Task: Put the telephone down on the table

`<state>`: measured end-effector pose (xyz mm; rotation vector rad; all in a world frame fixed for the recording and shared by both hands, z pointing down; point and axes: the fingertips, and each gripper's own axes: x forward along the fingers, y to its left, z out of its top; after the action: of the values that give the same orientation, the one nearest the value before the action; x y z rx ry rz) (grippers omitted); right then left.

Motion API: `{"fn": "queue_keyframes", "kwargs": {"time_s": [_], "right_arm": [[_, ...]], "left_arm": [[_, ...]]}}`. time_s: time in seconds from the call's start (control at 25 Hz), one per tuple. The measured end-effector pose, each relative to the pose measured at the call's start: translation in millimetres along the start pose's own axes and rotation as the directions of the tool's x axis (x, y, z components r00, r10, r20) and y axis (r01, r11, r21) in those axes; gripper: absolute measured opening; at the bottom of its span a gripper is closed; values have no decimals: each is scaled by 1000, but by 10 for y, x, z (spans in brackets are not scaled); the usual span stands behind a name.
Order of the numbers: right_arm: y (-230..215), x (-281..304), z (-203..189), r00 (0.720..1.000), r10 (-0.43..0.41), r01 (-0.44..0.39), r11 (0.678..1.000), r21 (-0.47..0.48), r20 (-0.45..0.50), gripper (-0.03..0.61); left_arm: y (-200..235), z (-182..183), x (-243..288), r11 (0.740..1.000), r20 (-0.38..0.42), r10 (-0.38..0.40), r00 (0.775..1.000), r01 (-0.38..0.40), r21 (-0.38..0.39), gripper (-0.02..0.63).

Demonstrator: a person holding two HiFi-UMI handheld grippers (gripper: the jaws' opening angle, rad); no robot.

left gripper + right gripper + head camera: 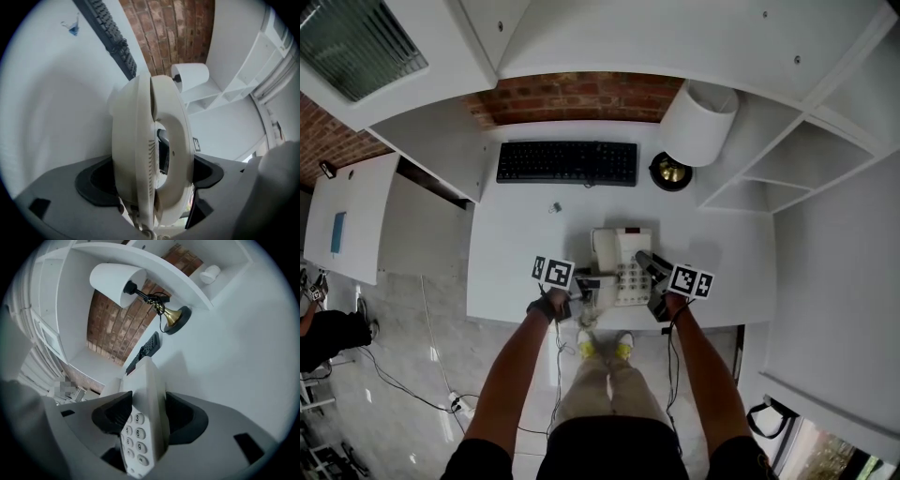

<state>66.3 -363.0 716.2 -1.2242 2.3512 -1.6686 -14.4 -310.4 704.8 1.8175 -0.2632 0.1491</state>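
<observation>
A cream desk telephone [620, 262] with handset and keypad lies near the front edge of the white table [525, 262]. My left gripper [589, 282] is shut on its left side, where the handset [154, 154] rests; the jaws clamp base and handset together. My right gripper [651, 272] is shut on the right edge of the telephone [143, 427], beside the number keys. Whether the telephone rests on the table or hangs just above it cannot be told.
A black keyboard [567, 162] lies at the back of the table. A lamp with a white shade [698, 122] and brass base [670, 172] stands at back right. A small object [554, 208] lies mid-table. White shelves [825, 159] rise to the right.
</observation>
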Motion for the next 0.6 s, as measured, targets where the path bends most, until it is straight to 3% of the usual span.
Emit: {"fn": "queue_keyframes", "kwargs": {"time_s": [0.12, 0.6], "right_arm": [[-21, -16, -18, 999, 14, -14, 1000, 12, -30, 213], [-24, -33, -17, 1000, -1, 1, 1000, 21, 1, 213]], "left_arm": [[14, -36, 12, 999, -27, 24, 999, -23, 33, 468], [14, -4, 20, 997, 45, 63, 997, -65, 44, 469]]}}
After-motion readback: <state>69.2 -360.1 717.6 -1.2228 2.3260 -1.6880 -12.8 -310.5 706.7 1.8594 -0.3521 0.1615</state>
